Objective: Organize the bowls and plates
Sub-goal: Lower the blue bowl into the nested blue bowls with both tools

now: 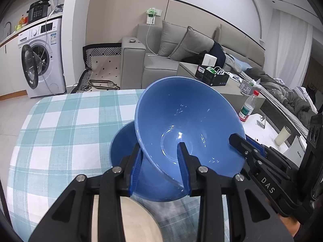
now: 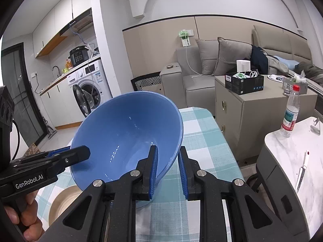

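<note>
A light blue bowl (image 1: 187,121) (image 2: 125,137) is held tilted above the checked tablecloth (image 1: 60,121) (image 2: 201,137), with its opening turned toward both cameras. My left gripper (image 1: 159,146) (image 2: 84,152) is shut on its left rim, one finger inside and one underneath. My right gripper (image 2: 168,147) (image 1: 236,138) is shut on the opposite rim. Directly under the tilted bowl a second blue bowl (image 1: 121,147) rests on the cloth, largely covered. A beige dish (image 1: 137,221) (image 2: 62,201) lies on the cloth near me, partly hidden by the fingers.
A water bottle (image 1: 248,106) (image 2: 291,111) and a cream cup (image 1: 282,135) stand on a white marble side table (image 2: 292,151) at the right, with a knife (image 2: 302,171) on it. A beige cabinet (image 2: 252,117) and grey sofa (image 1: 153,60) stand beyond the table.
</note>
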{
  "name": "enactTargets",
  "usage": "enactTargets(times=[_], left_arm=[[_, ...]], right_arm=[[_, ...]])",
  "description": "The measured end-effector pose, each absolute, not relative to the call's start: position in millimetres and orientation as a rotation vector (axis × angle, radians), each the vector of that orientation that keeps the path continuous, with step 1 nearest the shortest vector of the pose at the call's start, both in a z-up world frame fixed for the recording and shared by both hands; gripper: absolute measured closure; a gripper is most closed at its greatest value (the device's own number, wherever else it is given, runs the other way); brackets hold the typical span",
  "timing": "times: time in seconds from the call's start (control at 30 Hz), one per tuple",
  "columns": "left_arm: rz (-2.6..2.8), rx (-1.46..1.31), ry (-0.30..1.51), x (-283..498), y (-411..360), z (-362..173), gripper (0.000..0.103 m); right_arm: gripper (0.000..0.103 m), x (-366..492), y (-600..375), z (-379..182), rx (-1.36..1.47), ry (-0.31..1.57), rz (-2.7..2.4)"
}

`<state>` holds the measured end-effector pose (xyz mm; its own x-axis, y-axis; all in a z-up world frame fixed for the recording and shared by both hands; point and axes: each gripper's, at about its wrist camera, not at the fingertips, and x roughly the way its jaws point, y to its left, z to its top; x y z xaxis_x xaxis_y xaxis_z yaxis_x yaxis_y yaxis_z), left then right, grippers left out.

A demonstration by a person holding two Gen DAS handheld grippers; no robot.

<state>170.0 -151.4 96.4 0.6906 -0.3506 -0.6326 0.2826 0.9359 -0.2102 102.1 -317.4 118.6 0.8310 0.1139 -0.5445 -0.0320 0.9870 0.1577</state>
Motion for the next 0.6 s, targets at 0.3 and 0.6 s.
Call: enactTargets(times=[0.3,0.6], left_arm=[[-0.326,-0.101,0.737,170.7,-140.8,87.6,0.070],[-0.298,-0.105,0.763,175.7,-131.5,74.9,0.070]], right_arm=[[0.082,112.3,-304.9,106.5,0.113,0.619,0.098],[0.082,121.0,-291.1,92.6,0.069,0.651,0.105]])
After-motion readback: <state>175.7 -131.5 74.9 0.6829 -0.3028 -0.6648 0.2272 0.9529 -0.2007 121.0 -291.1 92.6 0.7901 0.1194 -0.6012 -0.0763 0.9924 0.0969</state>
